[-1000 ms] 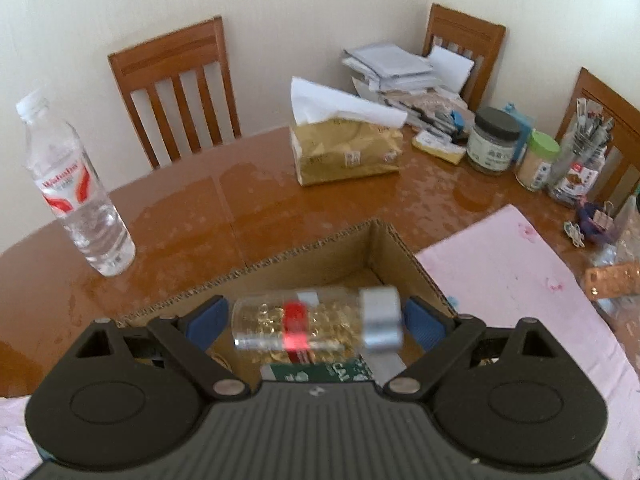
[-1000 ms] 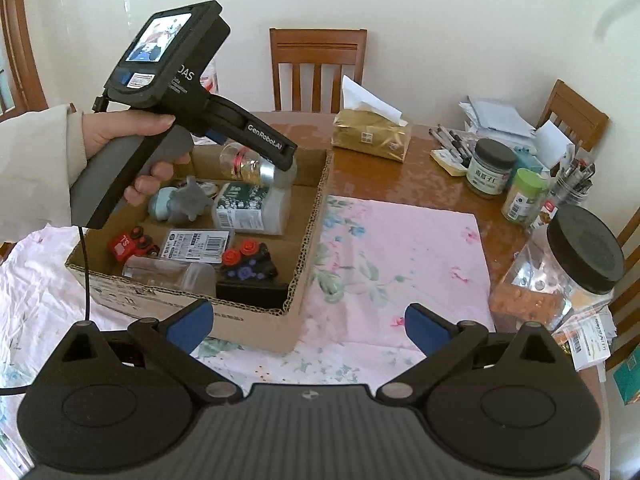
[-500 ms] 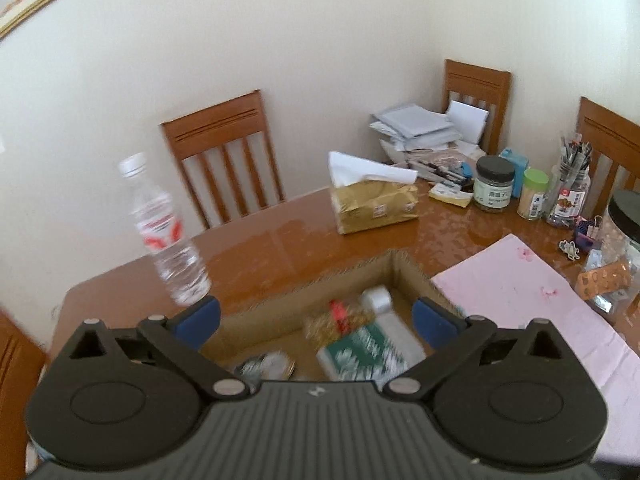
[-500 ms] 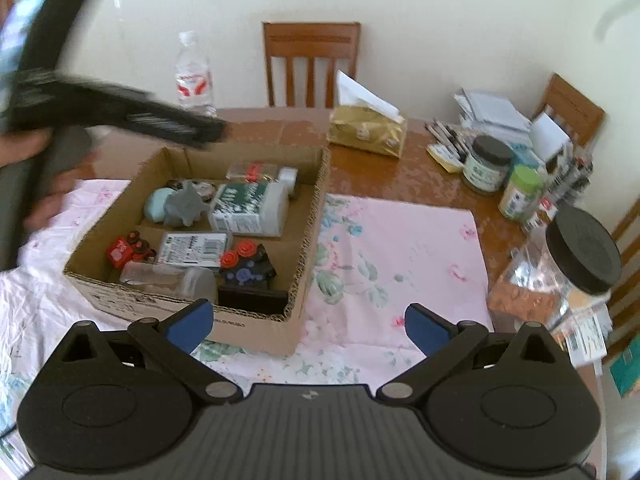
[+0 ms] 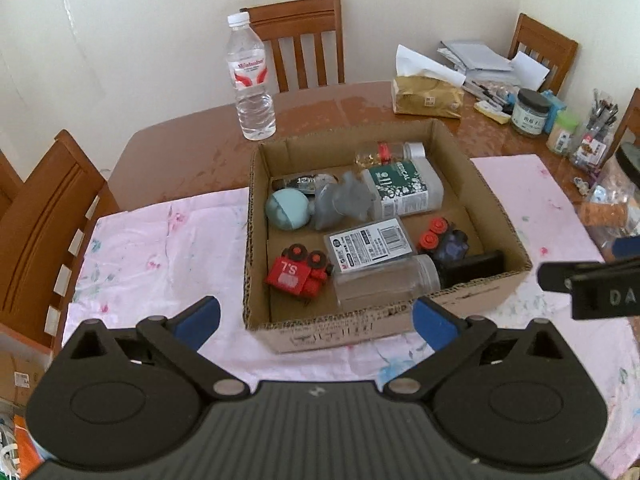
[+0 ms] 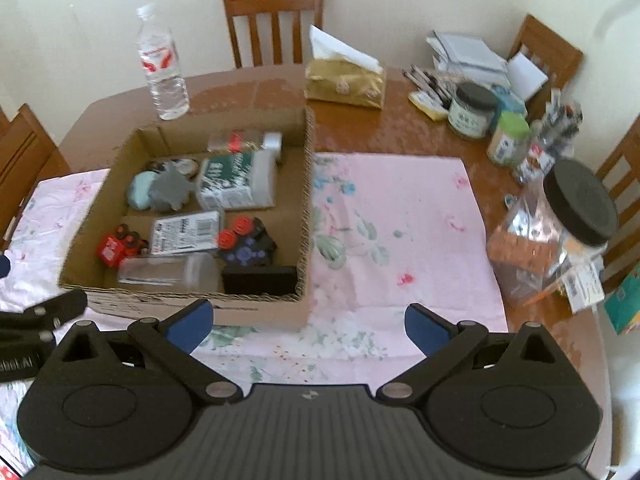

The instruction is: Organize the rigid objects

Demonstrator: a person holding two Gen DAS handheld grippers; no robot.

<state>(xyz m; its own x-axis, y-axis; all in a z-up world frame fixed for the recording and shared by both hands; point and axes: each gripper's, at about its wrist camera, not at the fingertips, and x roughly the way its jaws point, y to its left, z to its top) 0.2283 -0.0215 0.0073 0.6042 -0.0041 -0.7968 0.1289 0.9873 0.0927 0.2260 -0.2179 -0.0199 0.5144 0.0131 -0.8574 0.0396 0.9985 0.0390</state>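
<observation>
An open cardboard box [image 5: 256,240] [image 6: 304,208] sits on the pink cloth. It holds several rigid items: a clear pill bottle with a red band [image 5: 390,152] [image 6: 244,142] lying at the far wall, a green-and-white carton [image 5: 404,190], a teal ball [image 5: 287,210], a grey figure [image 5: 342,200], a red toy [image 5: 298,272], a barcode case [image 5: 370,244] and a clear jar [image 5: 384,280]. My left gripper [image 5: 316,318] is open and empty, above the box's near edge. My right gripper [image 6: 306,322] is open and empty, in front of the box's right corner.
A water bottle [image 5: 250,80] stands behind the box. A gold tissue pack [image 5: 428,98], jars [image 6: 474,110], papers and a pen cup crowd the far right. A black-lidded jar [image 6: 576,216] stands at the right edge. Wooden chairs ring the table.
My left gripper let go of the pill bottle, which now lies in the box at its far wall. The left gripper then pulled back and up, away from the box.
</observation>
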